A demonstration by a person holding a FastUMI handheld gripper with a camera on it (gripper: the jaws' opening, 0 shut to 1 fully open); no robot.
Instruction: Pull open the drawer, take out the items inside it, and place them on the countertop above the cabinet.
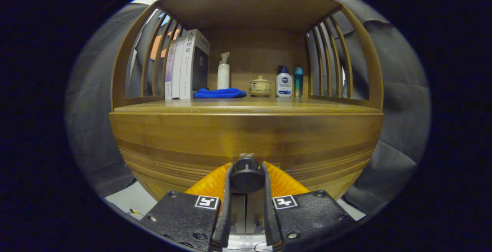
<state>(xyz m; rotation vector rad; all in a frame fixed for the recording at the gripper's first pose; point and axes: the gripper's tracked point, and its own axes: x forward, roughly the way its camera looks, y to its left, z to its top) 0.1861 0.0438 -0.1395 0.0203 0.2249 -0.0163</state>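
The hand-held gripper (pixel 246 171) has its 2 fingers closed against the dark knob (pixel 246 176) on the drawer front (pixel 246 144), hiding the knob's sides and the wood behind it. The drawer's inside is out of sight. The lower part of the cabinet (pixel 161 184) is cut off by the gripper's body.

A staged home corner inside a cloth-walled booth: a wooden cabinet (pixel 246 140) with slatted sides carries household things on its bench (pixel 246 106): a row of books (pixel 187 65), a folded blue cloth (pixel 220 93), a pump bottle (pixel 223 71), a lidded teacup (pixel 260 85) and a lotion bottle (pixel 284 83).
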